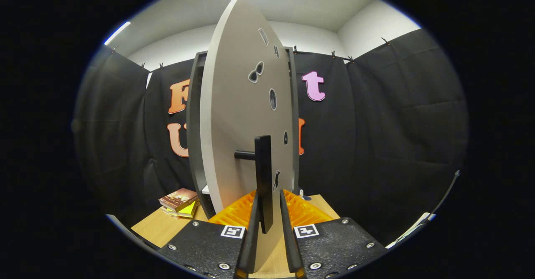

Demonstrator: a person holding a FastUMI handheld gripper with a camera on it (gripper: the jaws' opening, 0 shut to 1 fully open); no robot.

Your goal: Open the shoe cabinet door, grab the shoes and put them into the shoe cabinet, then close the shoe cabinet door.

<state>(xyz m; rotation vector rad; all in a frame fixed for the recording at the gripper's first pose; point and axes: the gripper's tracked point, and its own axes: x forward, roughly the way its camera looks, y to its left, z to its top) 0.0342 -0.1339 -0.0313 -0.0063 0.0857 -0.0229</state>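
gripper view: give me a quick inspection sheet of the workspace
surface: wooden tabletop, bare patch near the books.
job's things: shoe cabinet with its pale door swung partly open; black bar handle on the door. Shoes: nothing seen.
clutter: small stack of books beside the cabinet's base.
grippers: gripper straddles the handle's lower end, fingers on either side; contact cannot be told.
cables: one thin cable hanging by the cloth.
surroundings: black cloth wall, white ceiling above.
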